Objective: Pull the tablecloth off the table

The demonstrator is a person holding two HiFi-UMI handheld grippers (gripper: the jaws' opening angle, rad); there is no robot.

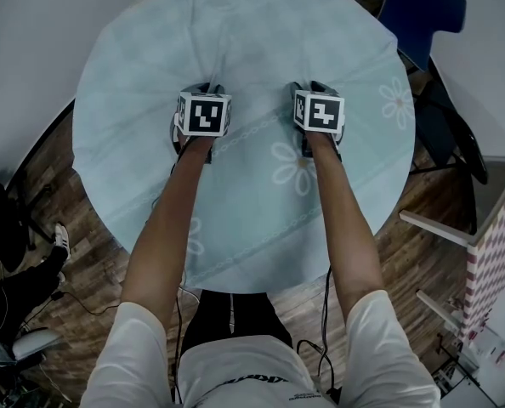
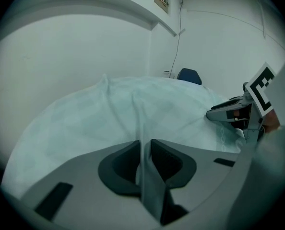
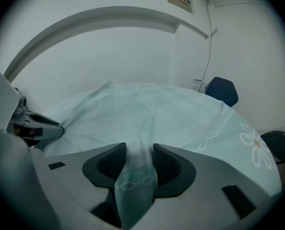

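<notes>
Pinching raised folds of the pale blue flower-printed tablecloth [image 1: 235, 32] spread over the round table, left gripper [image 2: 143, 150] and right gripper [image 3: 139, 152] both hold it, so a steady backward pull seems next.

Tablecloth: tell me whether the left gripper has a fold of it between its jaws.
Yes: the left gripper view shows a thin fold of the tablecloth pinched between the nearly closed jaws of the left gripper.

You get dim, flat, bluish light across the tablecloth [image 1: 244, 32], with no glare. Around it, both gripper views bulge and darken to black corners.
</notes>
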